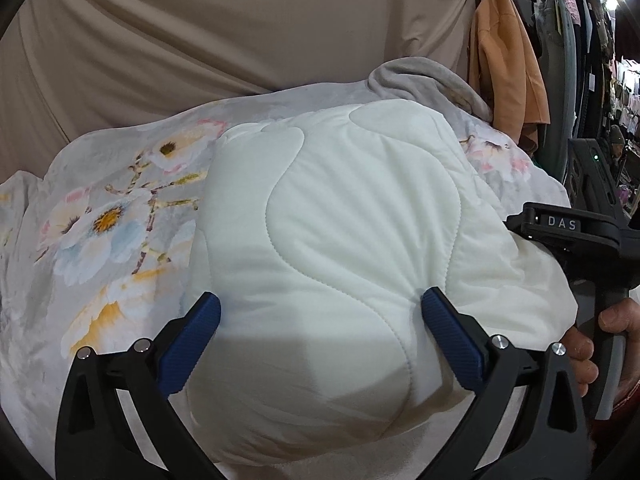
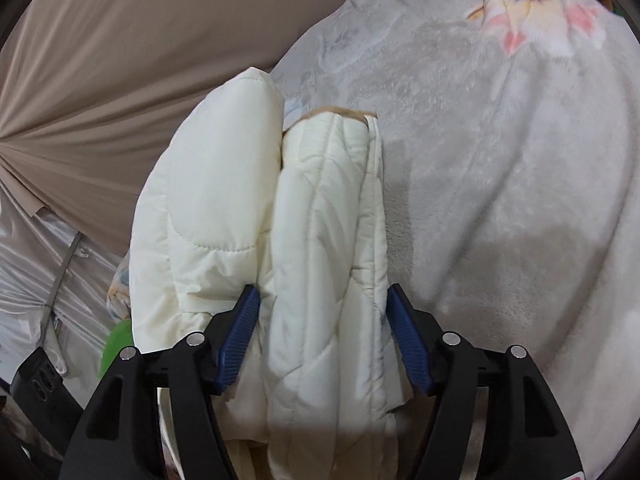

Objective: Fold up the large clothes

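A white quilted padded garment (image 1: 340,248) lies bunched on a grey floral blanket (image 1: 104,216). My left gripper (image 1: 320,316) stands wide, its blue pads (image 1: 196,340) on either side of the garment's bulging fold, pressing into it. In the right wrist view the same garment (image 2: 320,240) hangs in thick folded layers with a tan collar edge at the top. My right gripper (image 2: 322,312) has its blue pads (image 2: 240,332) closed against both sides of a thick bundle of layers. The right gripper's black body and the hand holding it show in the left wrist view (image 1: 576,240).
The floral blanket (image 2: 500,160) covers the work surface. A beige draped cloth (image 1: 200,40) hangs behind. An orange garment (image 1: 508,68) and racks of clothes stand at the right. A grey fleece item (image 1: 420,76) lies at the blanket's far edge.
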Motion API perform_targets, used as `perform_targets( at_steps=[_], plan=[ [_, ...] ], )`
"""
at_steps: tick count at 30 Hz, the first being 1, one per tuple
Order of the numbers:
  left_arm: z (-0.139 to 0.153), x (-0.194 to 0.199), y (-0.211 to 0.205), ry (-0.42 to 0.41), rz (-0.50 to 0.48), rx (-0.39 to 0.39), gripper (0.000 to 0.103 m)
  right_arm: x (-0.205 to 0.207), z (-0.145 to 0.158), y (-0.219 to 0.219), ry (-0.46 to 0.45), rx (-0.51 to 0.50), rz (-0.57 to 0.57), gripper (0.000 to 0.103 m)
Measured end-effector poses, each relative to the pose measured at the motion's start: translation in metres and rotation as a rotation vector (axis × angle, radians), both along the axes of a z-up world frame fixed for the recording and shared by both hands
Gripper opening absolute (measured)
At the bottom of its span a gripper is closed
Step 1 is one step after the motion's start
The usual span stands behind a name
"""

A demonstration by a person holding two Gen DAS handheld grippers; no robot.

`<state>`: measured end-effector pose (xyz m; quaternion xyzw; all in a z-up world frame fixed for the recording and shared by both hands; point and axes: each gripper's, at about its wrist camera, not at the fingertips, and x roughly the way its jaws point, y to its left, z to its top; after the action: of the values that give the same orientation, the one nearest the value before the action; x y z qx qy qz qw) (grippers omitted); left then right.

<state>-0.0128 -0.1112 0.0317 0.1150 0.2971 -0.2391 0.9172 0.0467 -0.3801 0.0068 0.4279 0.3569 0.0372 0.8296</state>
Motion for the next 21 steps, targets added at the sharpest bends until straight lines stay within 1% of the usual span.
perform_targets(
  at_steps=[3,5,7,8,9,10,12,13,14,15,16,18,19,21],
  plan=[
    [-0.005,-0.002,-0.005,-0.026,0.008,0.016,0.098,-0.002,-0.015,-0.005,-0.037,0.082,0.012,0.067],
    [-0.007,-0.002,-0.006,-0.033,0.016,0.021,0.098,-0.002,-0.013,-0.002,-0.047,0.065,0.025,0.064],
    [-0.005,-0.002,-0.007,-0.031,0.016,0.021,0.098,-0.004,-0.005,0.007,-0.076,0.011,0.045,0.044],
    [-0.003,-0.002,-0.006,-0.028,0.015,0.018,0.098,-0.006,0.002,0.012,-0.091,-0.039,0.049,0.04],
    [0.001,-0.002,-0.005,-0.025,0.013,0.01,0.098,-0.007,0.009,0.015,-0.105,-0.075,0.05,0.033],
    [0.006,-0.003,-0.002,-0.025,0.008,-0.004,0.098,-0.007,0.013,0.016,-0.119,-0.087,0.049,0.029],
    [0.019,-0.006,0.006,-0.041,0.003,-0.039,0.098,-0.01,0.02,0.016,-0.161,-0.081,0.045,0.025],
    [0.028,-0.007,0.012,-0.061,0.02,-0.054,0.098,-0.011,0.021,0.015,-0.175,-0.072,0.04,0.024],
    [0.034,-0.006,0.018,-0.07,0.034,-0.064,0.098,-0.011,0.02,0.014,-0.171,-0.07,0.039,0.024],
    [0.038,-0.004,0.024,-0.066,0.043,-0.075,0.098,-0.009,0.016,0.013,-0.149,-0.071,0.036,0.024],
    [0.039,-0.001,0.029,-0.052,0.047,-0.085,0.098,-0.006,0.012,0.011,-0.127,-0.061,0.033,0.024],
    [0.035,0.011,0.04,0.012,0.048,-0.111,0.098,-0.004,0.001,0.004,-0.101,-0.02,0.031,0.024],
    [0.028,0.018,0.046,0.063,0.05,-0.128,0.098,-0.004,-0.001,0.001,-0.099,0.001,0.032,0.025],
    [0.01,0.032,0.052,0.178,0.045,-0.156,0.098,-0.005,-0.002,0.001,-0.095,0.002,0.033,0.026]
  ],
)
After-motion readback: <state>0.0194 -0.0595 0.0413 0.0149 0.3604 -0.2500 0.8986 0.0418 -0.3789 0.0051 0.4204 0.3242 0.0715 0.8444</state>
